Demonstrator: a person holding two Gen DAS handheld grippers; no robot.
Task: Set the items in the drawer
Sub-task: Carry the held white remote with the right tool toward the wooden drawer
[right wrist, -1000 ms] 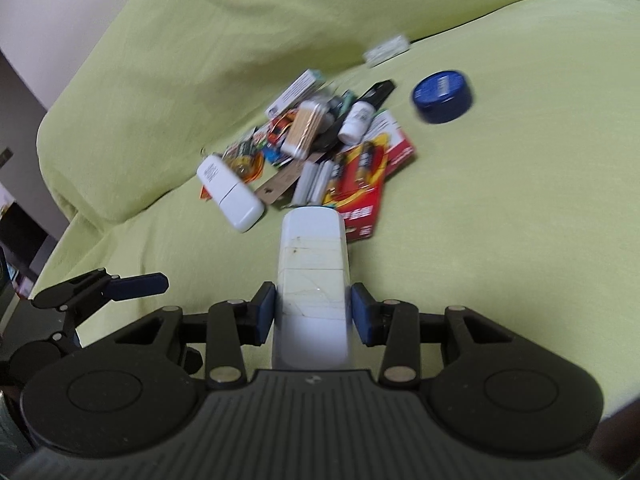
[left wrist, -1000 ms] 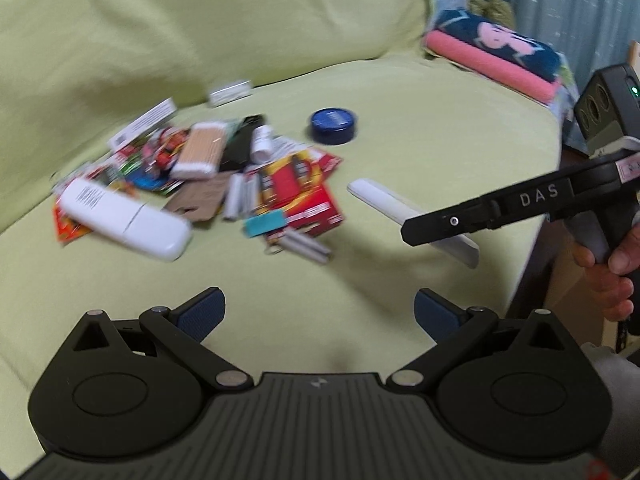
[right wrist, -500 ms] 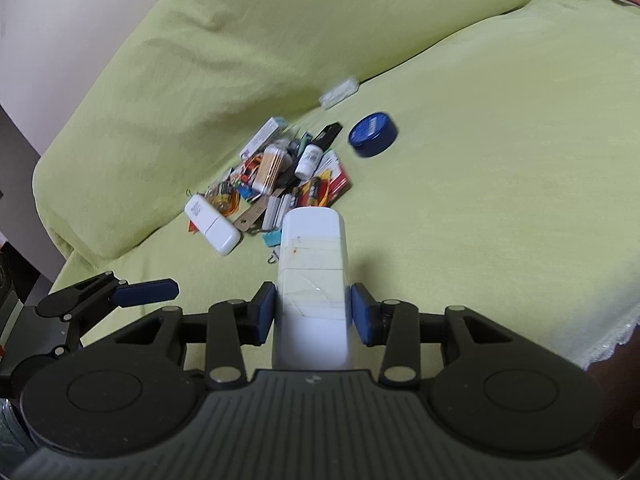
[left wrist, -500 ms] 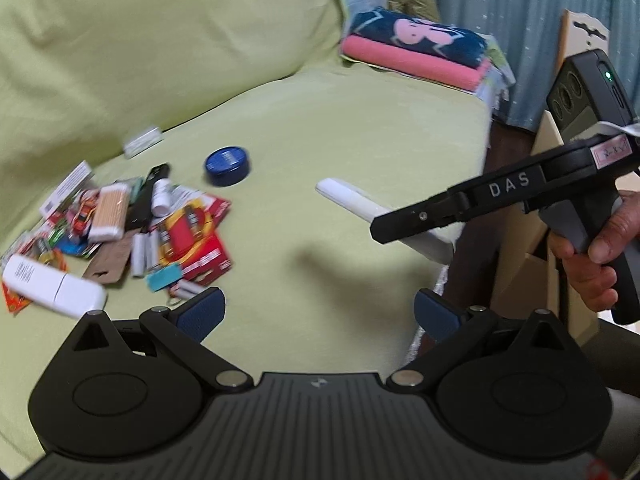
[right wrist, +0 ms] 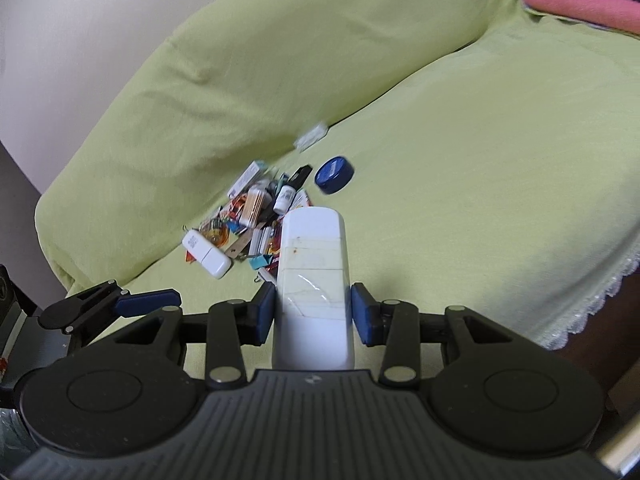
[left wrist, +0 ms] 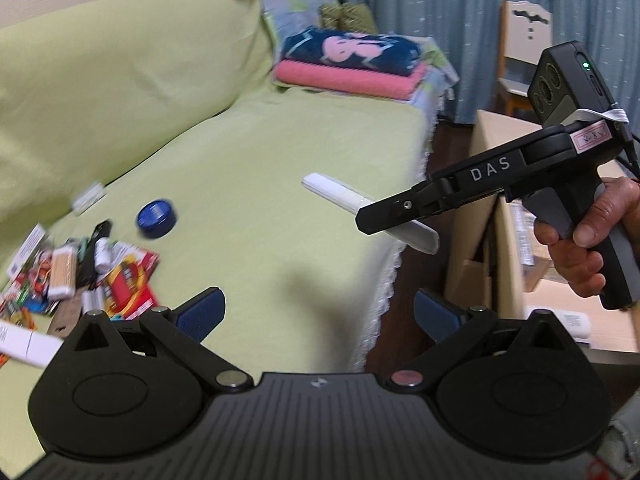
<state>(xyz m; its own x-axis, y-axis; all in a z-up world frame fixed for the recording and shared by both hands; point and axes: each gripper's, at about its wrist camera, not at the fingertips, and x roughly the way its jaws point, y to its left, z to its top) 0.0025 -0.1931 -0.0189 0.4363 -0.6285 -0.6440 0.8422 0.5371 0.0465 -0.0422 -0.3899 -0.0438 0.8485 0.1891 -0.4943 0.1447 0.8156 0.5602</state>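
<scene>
You have drawn back from the cluttered pile (right wrist: 256, 216), your right gripper (right wrist: 314, 312) clamping a smooth, flat white case (right wrist: 314, 276) above the green sofa cover (right wrist: 460, 200), your left gripper (left wrist: 320, 312) spread empty

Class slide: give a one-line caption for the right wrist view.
Right gripper holds a white case above the green sofa, pile of small items beyond.

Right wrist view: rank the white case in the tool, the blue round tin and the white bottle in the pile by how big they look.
1. White case, largest, though nearest the camera.
2. Blue round tin and white bottle: too alike to rank.
</scene>
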